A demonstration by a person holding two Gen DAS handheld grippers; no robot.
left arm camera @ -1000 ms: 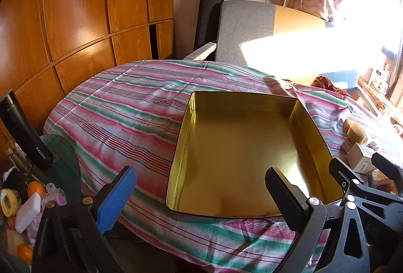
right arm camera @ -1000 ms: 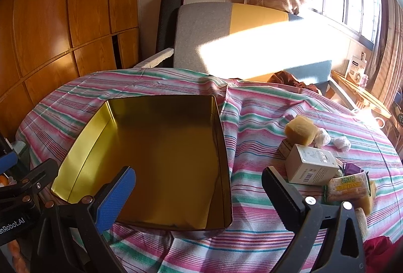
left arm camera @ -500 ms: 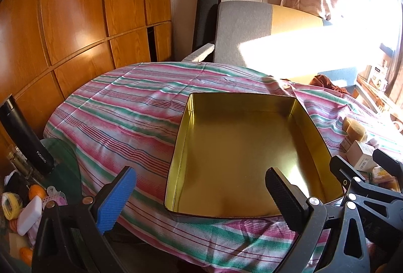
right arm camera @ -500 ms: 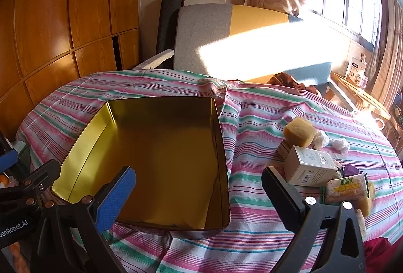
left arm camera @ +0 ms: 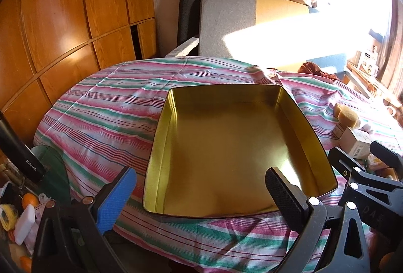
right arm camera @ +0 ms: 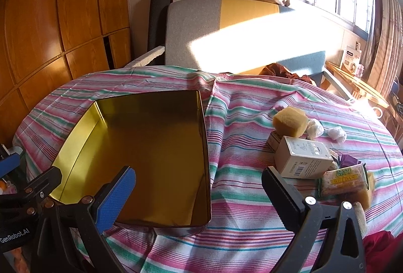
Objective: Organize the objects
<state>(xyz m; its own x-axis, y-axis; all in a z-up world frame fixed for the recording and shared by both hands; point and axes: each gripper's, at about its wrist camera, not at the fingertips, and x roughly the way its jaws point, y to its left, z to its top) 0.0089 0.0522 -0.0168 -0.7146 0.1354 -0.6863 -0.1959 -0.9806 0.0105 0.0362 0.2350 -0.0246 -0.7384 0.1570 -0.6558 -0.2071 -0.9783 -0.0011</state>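
Shallow gold-lined rectangular metal tin (right arm camera: 141,154): empty, on striped cloth. White cardboard box (right arm camera: 301,159), yellow sponge cube (right arm camera: 289,120), probably a wrapped snack: clustered right of the tin, nearest right gripper (right arm camera: 199,187). Left gripper (left arm camera: 201,191) and right: jaws apart, holding nothing.

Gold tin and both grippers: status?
Left gripper open, empty, near the gold tin. Right gripper open, empty. Tin empty; white box, sponge, snack pack on cloth right of it. Path unobstructed.
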